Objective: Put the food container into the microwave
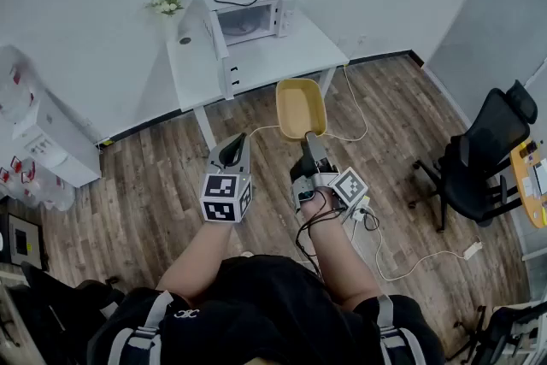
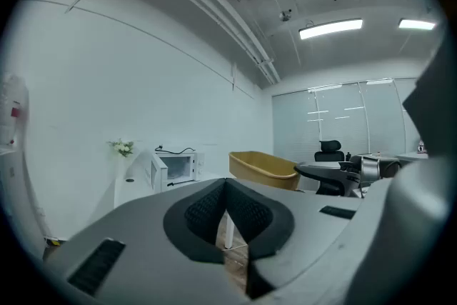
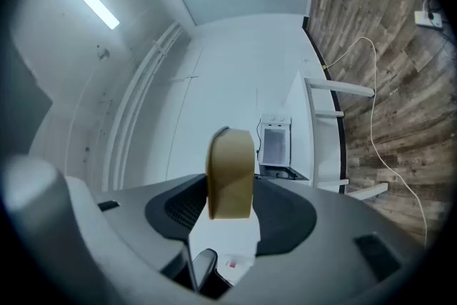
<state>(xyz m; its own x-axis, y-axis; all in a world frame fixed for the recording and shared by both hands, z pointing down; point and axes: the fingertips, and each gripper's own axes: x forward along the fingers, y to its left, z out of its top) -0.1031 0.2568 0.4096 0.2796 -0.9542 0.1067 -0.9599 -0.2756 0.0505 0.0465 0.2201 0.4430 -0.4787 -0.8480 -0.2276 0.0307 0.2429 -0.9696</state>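
Holding the yellow food container [image 1: 299,107] out front, my right gripper [image 1: 312,137] clamped on its near rim.
Left gripper [image 1: 232,154] alongside, jaws pressed together on nothing. Container's up over the wood floor [image 1: 154,184], near the white table [image 1: 278,55]; on that table, the white microwave [image 1: 249,21], door swung open, flowers [image 1: 167,5] beside it.

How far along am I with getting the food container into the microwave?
Done: the microwave door is open. In hand: the right hand-held gripper holds the food container by its end, in the air short of the table. Still to do: carry it over and set it inside. The left hand-held gripper is shut, empty.
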